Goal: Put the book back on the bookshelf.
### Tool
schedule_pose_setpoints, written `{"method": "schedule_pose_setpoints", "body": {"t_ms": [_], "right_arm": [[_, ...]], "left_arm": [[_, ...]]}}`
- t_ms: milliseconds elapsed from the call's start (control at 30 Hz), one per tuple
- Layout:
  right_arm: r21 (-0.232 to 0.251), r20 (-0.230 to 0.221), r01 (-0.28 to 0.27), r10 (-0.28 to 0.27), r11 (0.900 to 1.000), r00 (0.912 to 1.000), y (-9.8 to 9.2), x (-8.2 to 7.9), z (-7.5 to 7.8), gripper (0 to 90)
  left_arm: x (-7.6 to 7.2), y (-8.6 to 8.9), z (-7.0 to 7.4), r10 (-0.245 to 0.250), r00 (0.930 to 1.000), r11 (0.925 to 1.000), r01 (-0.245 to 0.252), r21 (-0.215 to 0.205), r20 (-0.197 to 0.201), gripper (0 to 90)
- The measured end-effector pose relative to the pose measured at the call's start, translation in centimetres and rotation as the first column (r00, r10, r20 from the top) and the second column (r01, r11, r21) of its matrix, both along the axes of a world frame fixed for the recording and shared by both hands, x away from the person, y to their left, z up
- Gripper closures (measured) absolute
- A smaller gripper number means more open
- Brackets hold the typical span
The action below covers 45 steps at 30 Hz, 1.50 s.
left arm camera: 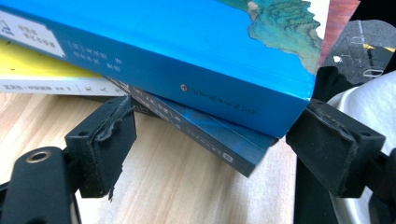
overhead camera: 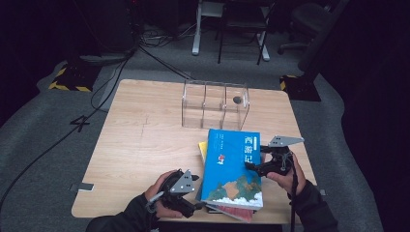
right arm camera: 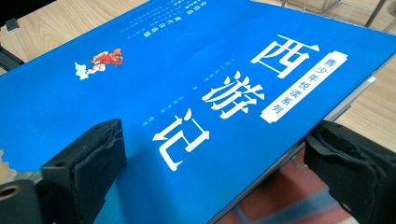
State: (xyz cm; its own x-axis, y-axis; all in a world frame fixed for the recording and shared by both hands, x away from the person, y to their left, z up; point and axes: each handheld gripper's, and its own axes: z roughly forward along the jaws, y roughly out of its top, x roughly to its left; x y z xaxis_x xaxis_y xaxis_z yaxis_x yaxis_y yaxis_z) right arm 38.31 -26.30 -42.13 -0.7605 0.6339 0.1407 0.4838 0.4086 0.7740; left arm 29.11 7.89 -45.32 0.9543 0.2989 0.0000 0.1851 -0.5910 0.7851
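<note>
Blue book (overhead camera: 233, 166) tops the stack with both tools released: right tool (overhead camera: 257, 165) at its 3 o'clock edge, left tool (overhead camera: 197, 192) at 8 o'clock, so clamp only that top cover, lift level.

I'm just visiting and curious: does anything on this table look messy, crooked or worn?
Yes. The stack of books is untidy: the big blue paperback book lies skewed on top, with a yellow book and a red-covered book poking out beneath. The black padding on the left gripper looks frayed and peeling.
</note>
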Motion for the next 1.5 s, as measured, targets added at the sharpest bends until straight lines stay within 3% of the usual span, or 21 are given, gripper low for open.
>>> {"method": "schedule_pose_setpoints", "body": {"t_ms": [167, 300, 433, 600, 667, 700, 767, 867, 967, 1100, 1233, 1300, 1500], "right_arm": [[0.006, -0.005, -0.008, 0.008, 1.0, 1.0, 0.2, 1.0, 0.0, 5.7], [0.01, -0.009, 0.002, -0.002, 1.0, 1.0, 0.1, 0.9, 0.0, 8.5], [0.023, -0.037, -0.03, 0.03, 0.999, 0.9989, -0.7, -0.4, 0.1, 13.1], [0.021, -0.065, -0.082, 0.083, 0.996, 0.9944, -1.3, -2.1, 0.2, 15.1], [0.005, -0.065, -0.099, 0.099, 0.995, 0.993, -1.2, -2.7, 0.4, 14.9], [0.004, -0.069, -0.104, 0.104, 0.995, 0.9921, -1.2, -2.8, 0.4, 14.9], [0.002, -0.074, -0.11, 0.109, 0.994, 0.9912, -1.3, -3.0, 0.4, 14.9], [0.009, -0.091, -0.116, 0.116, 0.993, 0.989, -1.3, -2.9, 0.3, 14.7], [-0.001, -0.111, -0.133, 0.132, 0.991, 0.985, -1.2, -2.8, 0.3, 9.9], [-0.012, -0.117, -0.142, 0.139, 0.99, 0.9833, -0.7, -2.7, 0.1, 4.6], [-0.024, -0.086, -0.146, 0.144, 0.989, 0.9859, -0.6, -2.9, 0.2, 4.7], [-0.027, -0.074, -0.152, 0.15, 0.988, 0.9859, -0.6, -3.0, 0.3, 5.1], [-0.027, -0.032, -0.166, 0.166, 0.986, 0.9857, -0.6, -2.9, 0.6, 8.9]], "left_arm": [[0.8, -0.3, 0.3, -0.037, 0.9989, 0.9991, 0.037, -0.018, -0.027, 15.9], [0.9, -0.2, 0.4, -0.05, 0.9975, 0.9987, 0.049, -0.016, -0.05, 17.4], [0.7, 0.6, 1.0, -0.043, 0.9991, 0.9991, 0.043, 0.002, -0.006, 17.9], [1.1, 1.5, 1.2, -0.064, 0.9978, 0.9977, 0.065, 0.019, -0.015, 15.5], [1.4, 2.0, 1.2, -0.016, 0.9998, 0.9992, 0.015, 0.037, 0.012, 18.4], [1.6, 2.2, 1.1, -0.002, 0.9999, 0.999, 0.002, 0.044, 0.01, 22.2], [2.1, 2.8, 1.1, 0.034, 0.9994, 0.9985, -0.034, 0.042, 0.0, 20.0], [3.3, 3.4, 0.9, 0.11, 0.9939, 0.9936, -0.11, 0.025, 0.009, 21.5], [4.6, 3.0, 0.2, 0.158, 0.9871, 0.9863, -0.159, 0.043, 0.022, 21.5], [6.2, 2.0, -0.1, 0.177, 0.9838, 0.9825, -0.178, 0.055, 0.029, 21.9], [7.9, 0.9, -0.1, 0.184, 0.9818, 0.9814, -0.186, 0.048, 0.047, 22.4], [8.8, 0.3, -0.3, 0.202, 0.9768, 0.9762, -0.207, 0.065, 0.07, 23.1], [10.5, -0.6, -0.9, 0.216, 0.9736, 0.9724, -0.222, 0.073, 0.073, 21.4]]}}
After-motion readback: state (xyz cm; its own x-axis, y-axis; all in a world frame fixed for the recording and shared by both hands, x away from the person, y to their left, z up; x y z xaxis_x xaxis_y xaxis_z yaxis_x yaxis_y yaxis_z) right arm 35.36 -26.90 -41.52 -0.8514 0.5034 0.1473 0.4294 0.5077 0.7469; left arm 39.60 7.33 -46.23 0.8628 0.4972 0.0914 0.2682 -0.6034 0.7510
